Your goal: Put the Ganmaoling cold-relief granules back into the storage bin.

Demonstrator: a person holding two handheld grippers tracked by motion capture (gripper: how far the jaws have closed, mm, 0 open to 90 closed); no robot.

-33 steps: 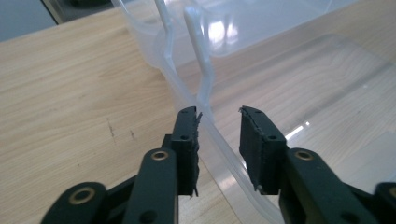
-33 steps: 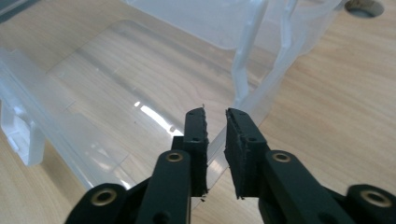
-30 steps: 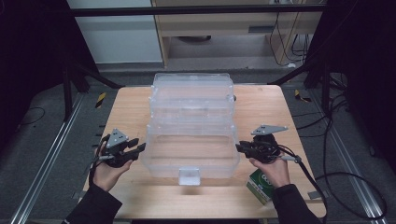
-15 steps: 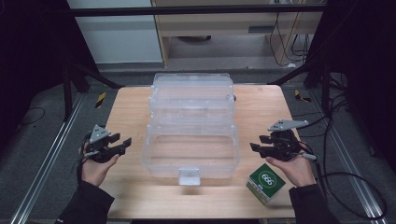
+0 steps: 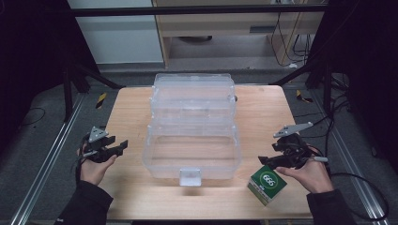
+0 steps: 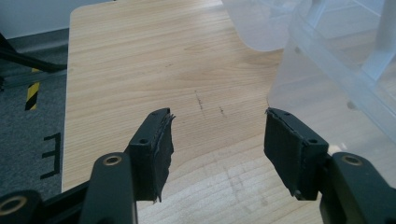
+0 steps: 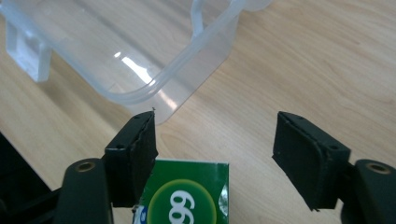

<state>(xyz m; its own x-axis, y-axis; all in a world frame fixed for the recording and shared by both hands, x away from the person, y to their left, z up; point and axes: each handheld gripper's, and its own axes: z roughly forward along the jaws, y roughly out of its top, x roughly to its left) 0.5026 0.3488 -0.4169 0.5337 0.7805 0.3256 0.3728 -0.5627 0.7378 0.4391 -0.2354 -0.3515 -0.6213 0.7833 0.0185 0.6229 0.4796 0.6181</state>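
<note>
A clear plastic box [image 5: 192, 136] with its lid raised stands in the middle of the wooden table [image 5: 126, 108]. A green carton [image 5: 266, 183] marked 666 sits at the table's front right, just right of the box. My right gripper [image 5: 264, 161] is open directly above that carton [image 7: 184, 191], which lies below and between its jaws without being held. The box's rounded corner [image 7: 154, 84] is just ahead. My left gripper [image 5: 123, 146] is open over bare wood left of the box. In the left gripper view [image 6: 217, 140] the box wall [image 6: 336, 79] is at the right.
The box's front latch [image 5: 190, 177] faces the near edge. Metal rails [image 5: 51, 154] run along both sides of the table, and cables [image 5: 356, 183] lie on the floor at the right. A cabinet [image 5: 230, 28] stands beyond the far edge.
Both hands have drawn outward from the box's sides. The right gripper has shifted right and now hangs over the green carton.
</note>
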